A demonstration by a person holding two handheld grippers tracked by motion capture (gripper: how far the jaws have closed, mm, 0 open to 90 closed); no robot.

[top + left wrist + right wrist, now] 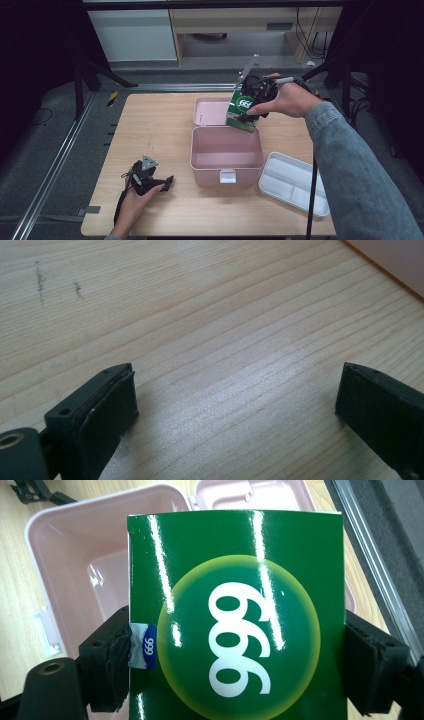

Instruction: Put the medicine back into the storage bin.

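Over the far rim of the pink box (226, 148), in the high view, the right tool (252, 97) pinches a green carton (242, 111), tilted so its lower end points down toward the open cavity. The box lies just below and nearer the person than that tool; its lid (212, 110) lies flat on the bench (155, 125) on the far side, just left of the carton. A white tray (295, 182) sits well to the near side of the tool, clear of any path down. The left tool (150, 181) rests low on the bench, well apart from the box's near left corner, so the right hand is by far the nearer one to the work.

In the left gripper view, the left tool (235, 400) has its jaws spread wide with only bare wood between them; a sliver of the pink box (395, 260) shows at the upper right.

In the right gripper view, the right tool (235, 665) clamps the green carton (235, 615) by its two side faces, the carton's long axis running straight out ahead of the jaws. Beyond and left of it lies the pink box (75, 570), empty, its cavity looking wider than the carton. The coming move, by my reckoning, is a short descent into that cavity; the far rim beneath the carton's leading end is the edge to clear.
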